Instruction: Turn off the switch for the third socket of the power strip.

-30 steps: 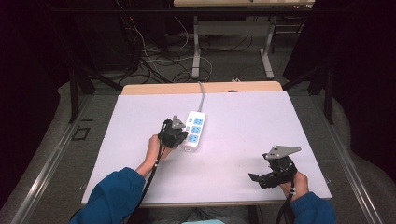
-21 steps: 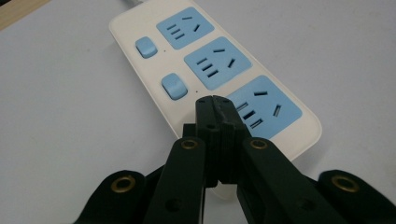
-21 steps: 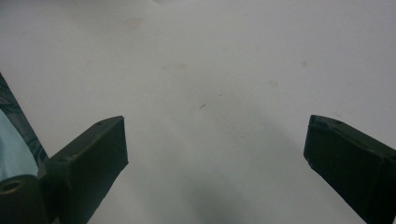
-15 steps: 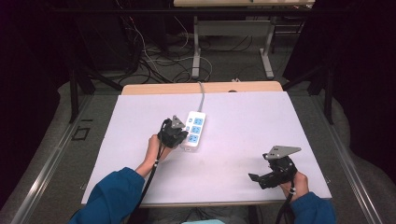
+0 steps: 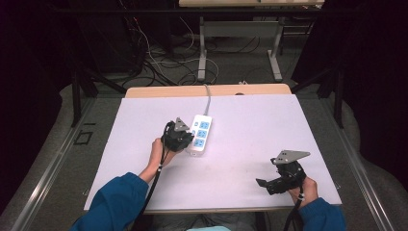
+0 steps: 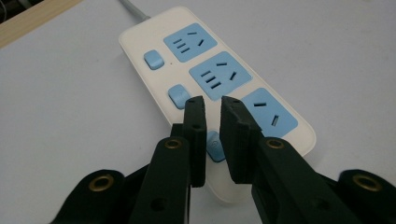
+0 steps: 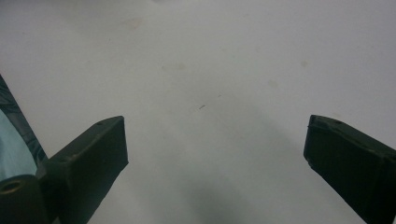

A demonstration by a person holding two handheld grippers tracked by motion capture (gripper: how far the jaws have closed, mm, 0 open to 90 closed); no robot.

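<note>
A white power strip (image 5: 201, 134) with blue sockets (image 6: 219, 79) and blue switches (image 6: 177, 95) lies flat near the middle of the pale table (image 5: 255, 120). My left gripper (image 5: 190, 144) sits at the strip's near left end, and its tips (image 6: 212, 105) hover over the strip beside the middle switch. Its jaws have just been opening. They stand a narrow gap apart with nothing gripped between them. My right gripper (image 5: 263, 185) rests at the table's near right, wide open (image 7: 215, 140) over bare tabletop.
The strip's grey cord (image 5: 208, 96) runs off the far wooden edge (image 5: 159, 91) of the table. Loose cables (image 5: 159, 62) and desk legs stand on the floor beyond. A blue sleeve (image 5: 115, 199) comes in at the near left edge.
</note>
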